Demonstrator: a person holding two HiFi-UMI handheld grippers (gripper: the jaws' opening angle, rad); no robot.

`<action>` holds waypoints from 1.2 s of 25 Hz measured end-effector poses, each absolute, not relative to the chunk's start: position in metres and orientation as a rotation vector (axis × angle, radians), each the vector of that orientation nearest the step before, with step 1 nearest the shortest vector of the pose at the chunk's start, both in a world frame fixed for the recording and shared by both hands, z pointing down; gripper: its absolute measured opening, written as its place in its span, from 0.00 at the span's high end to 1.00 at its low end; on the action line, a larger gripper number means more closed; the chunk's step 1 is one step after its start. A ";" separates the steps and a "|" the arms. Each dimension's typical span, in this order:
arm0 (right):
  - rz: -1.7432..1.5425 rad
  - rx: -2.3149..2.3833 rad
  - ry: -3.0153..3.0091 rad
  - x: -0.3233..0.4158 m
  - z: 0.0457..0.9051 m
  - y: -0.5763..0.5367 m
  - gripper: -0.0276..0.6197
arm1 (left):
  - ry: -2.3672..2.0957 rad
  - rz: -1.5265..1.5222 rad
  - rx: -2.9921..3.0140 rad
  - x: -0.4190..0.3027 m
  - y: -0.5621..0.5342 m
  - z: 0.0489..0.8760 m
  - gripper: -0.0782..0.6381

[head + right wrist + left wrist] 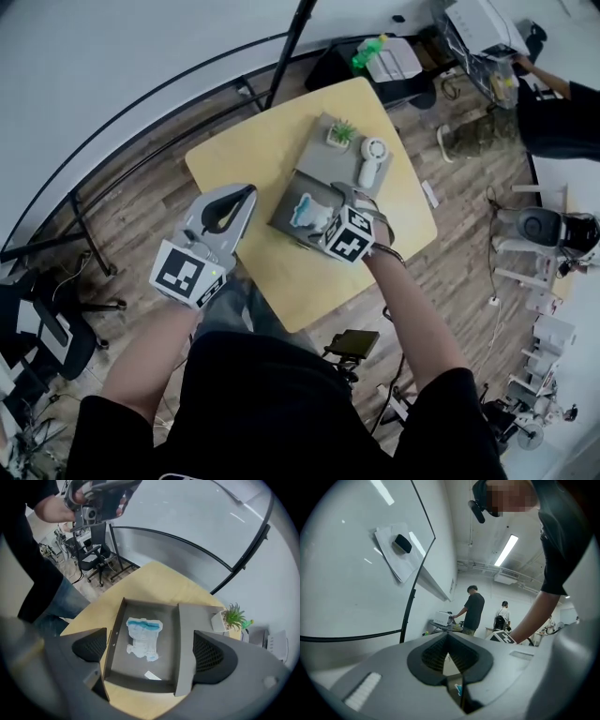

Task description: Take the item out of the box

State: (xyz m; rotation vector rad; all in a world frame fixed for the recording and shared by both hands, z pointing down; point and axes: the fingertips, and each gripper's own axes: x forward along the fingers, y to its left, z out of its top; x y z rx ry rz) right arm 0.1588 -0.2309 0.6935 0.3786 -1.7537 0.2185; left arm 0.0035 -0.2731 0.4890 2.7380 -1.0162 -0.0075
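The right gripper [149,649] is hovering over the open grey box [139,682], jaws spread wide and empty; straight ahead of it the white-and-blue item [143,638] is lying flat on the box floor, beside a small white label [153,676] too small to read; the box is sitting on the yellow counter [154,581]; the left gripper [448,639] is pointing off to the left, jaws closed on nothing.

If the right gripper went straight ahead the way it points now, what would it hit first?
Probably the white-and-blue item lying in the open box, or the box floor beside it.

Black short-sleeved shirt [281,403], blue-grey trousers [228,307]
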 end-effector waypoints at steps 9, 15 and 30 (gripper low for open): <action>0.254 0.302 -1.665 0.164 0.735 -0.227 0.06 | -1.009 0.013 2.731 0.003 -0.269 0.499 0.89; 0.301 0.271 -1.619 0.174 0.756 -0.222 0.09 | -0.999 0.031 2.716 0.004 -0.261 0.510 0.89; 0.309 0.229 -1.553 0.174 0.782 -0.218 0.36 | -0.965 0.118 2.635 0.002 -0.247 0.531 0.89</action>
